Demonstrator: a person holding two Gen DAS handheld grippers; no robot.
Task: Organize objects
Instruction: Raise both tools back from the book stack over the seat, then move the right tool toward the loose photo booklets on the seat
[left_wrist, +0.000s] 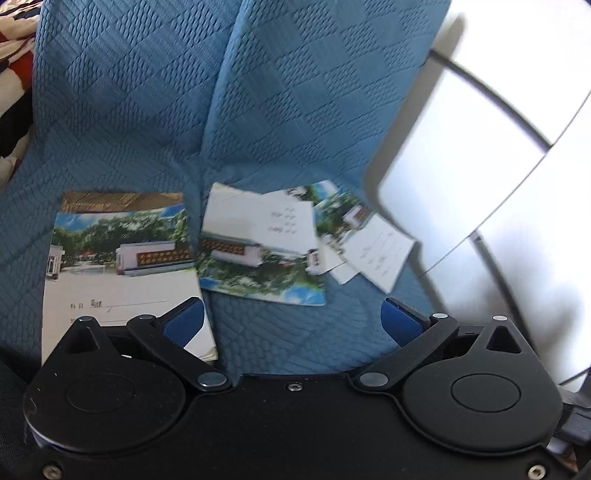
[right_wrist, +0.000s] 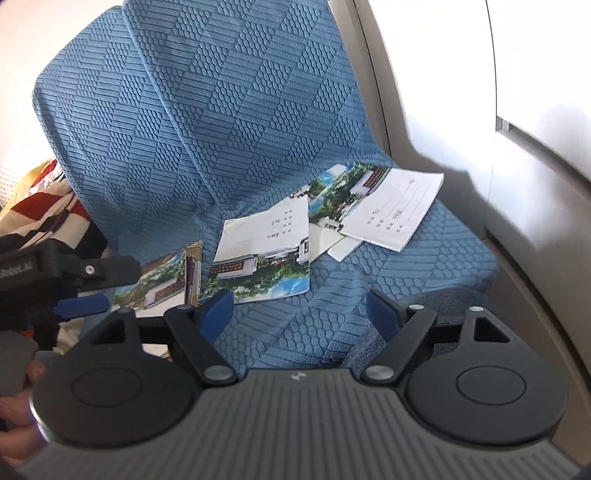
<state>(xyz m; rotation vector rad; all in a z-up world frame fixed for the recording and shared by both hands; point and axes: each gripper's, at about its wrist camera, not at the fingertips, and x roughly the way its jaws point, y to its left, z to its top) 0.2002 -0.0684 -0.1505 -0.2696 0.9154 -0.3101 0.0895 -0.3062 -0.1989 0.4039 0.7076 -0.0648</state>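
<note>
Both claws hang empty with jaws spread wide, left claw (left_wrist: 291, 314) and right claw (right_wrist: 299, 306), above three notebooks (right_wrist: 264, 254) scattered loosely on the blue seat cover (right_wrist: 332, 317), likely poised to gather them into one stack.

Left gripper (left_wrist: 291, 319): jaws spread wide, nothing between the blue pads (left_wrist: 184, 325), pointing steeply down. Right gripper (right_wrist: 299, 308): jaws also wide apart, empty, angled down. In the right wrist view the left gripper sits at far left, with a hand (right_wrist: 16, 402) at the lower-left edge
</note>
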